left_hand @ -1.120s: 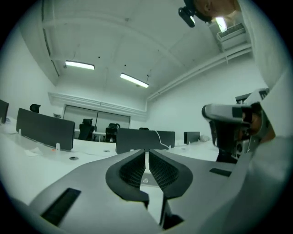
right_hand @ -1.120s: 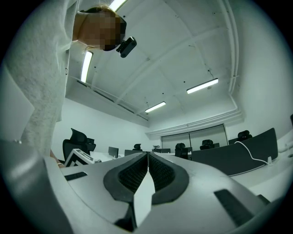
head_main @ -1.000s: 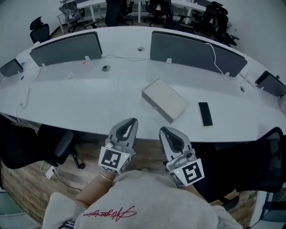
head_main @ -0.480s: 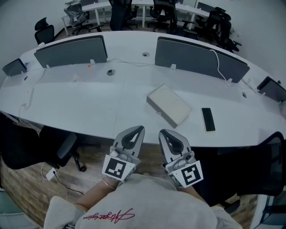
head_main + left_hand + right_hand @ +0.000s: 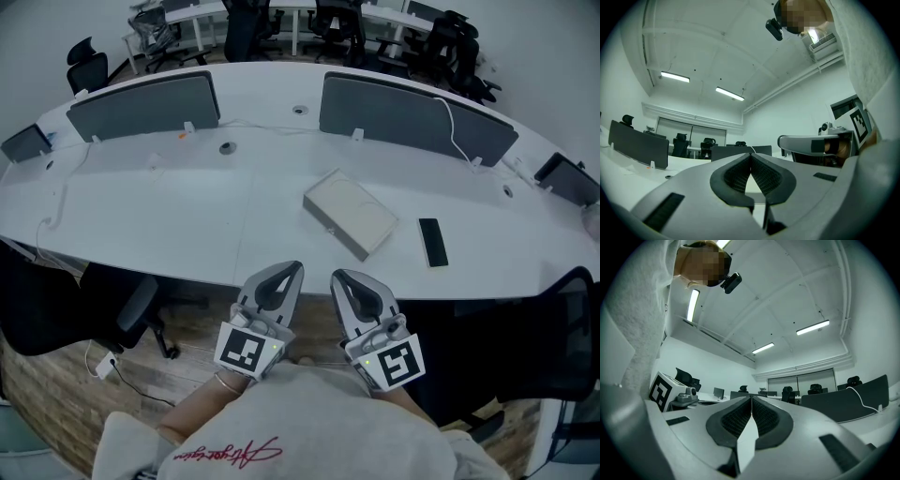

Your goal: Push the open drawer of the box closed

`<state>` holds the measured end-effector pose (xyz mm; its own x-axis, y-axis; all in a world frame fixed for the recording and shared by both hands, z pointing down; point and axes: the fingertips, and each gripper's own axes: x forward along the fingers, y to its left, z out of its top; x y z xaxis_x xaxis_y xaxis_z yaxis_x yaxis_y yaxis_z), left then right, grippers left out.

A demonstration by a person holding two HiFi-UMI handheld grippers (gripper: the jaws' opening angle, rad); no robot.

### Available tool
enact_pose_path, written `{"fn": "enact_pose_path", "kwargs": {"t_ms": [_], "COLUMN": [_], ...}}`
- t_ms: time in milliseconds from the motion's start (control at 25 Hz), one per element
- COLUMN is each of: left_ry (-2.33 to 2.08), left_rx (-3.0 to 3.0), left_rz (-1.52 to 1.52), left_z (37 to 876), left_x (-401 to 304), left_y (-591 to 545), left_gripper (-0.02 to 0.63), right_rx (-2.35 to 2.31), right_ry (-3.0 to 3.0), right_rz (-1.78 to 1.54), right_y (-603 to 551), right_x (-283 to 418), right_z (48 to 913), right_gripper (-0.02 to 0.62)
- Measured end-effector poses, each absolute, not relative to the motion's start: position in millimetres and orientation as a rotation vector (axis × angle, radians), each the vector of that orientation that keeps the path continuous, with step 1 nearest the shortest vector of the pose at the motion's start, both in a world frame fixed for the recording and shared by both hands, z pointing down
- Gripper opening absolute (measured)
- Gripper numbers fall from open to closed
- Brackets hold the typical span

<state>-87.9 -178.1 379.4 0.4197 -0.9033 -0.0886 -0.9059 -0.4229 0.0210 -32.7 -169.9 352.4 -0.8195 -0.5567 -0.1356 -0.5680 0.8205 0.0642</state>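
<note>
Left tool (image 5: pixel 289 270) and right tool (image 5: pixel 339 277) are both clenched and empty, side by side just short of the counter (image 5: pixel 187 225). Ahead of them, slightly right, lies the box (image 5: pixel 349 214). Behind them, the red script (image 5: pixel 230 450) on the shirt is unreadable.

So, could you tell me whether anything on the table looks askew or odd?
Only the white box sits askew, turned diagonally to the front edge of the table and apart from the black phone beside it. Nothing looks spilled or damaged.
</note>
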Motion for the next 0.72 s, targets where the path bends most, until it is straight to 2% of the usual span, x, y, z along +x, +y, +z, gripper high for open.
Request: {"fn": "enact_pose_path", "kwargs": {"t_ms": [720], "left_ry": [1.674], "left_rx": [-2.615], "left_rz": [0.137], "left_z": [377.2], "left_x": [-88.4], "left_y": [-172.9], "left_gripper": [0.017], "right_rx": [-0.882], "right_ry": [2.899], "right_rz": [0.172], "right_y": [-163.6], "right_x": [-35.2], "right_z": [351.3], "right_gripper": [0.021]}}
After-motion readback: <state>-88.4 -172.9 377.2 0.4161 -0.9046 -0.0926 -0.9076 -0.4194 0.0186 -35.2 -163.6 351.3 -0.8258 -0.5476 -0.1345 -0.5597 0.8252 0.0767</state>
